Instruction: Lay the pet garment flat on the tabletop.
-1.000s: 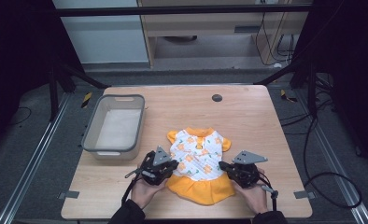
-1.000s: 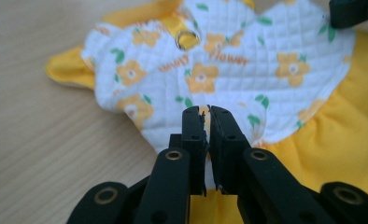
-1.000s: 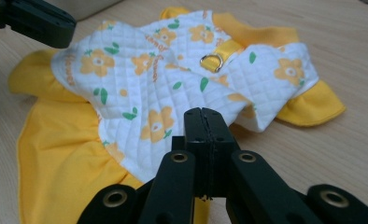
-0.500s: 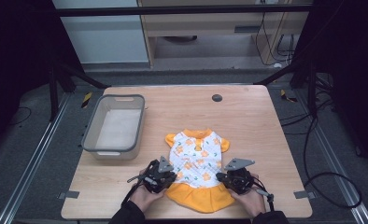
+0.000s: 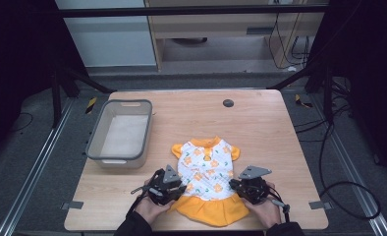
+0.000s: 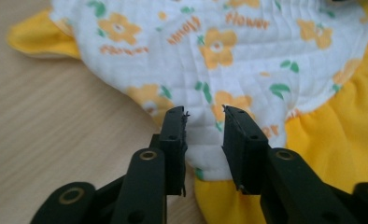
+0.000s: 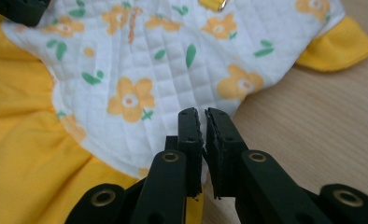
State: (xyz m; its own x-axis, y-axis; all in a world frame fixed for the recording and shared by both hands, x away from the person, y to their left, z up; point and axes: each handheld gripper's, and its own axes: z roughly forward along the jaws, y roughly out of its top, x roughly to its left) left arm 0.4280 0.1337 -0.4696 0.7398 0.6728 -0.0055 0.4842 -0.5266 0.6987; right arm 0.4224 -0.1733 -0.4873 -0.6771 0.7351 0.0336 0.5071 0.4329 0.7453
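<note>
Between the two tools, at the near edge of the table (image 5: pixel 280 128), lies the little dress (image 5: pixel 207 167): white quilted bodice with orange flowers, yellow sleeves and collar away from the person, yellow ruffled skirt toward them. It lies flat and spread, and sits closer to the person than it did a second ago, so it looks to have been drawn back and smoothed.

On its one side the left tool (image 6: pixel 205 116) has just been opening; its jaws now stand clearly apart, with the bodice's side edge lying in the gap but no pad pressing it. On the opposite side the right tool (image 7: pixel 202 116) has also just been opening, though only by a sliver: a thin slit shows between its jaws, just over the cloth's edge near the waist seam, and nothing seems pinched there. I judge both grips released, which suggests the straightening pull is done and the next hold, perhaps for a fold, is yet to be taken.

Farther off beyond the left tool stands a grey bin (image 5: pixel 96 142), with a small dark disc (image 5: pixel 228 103) set in the tabletop.
</note>
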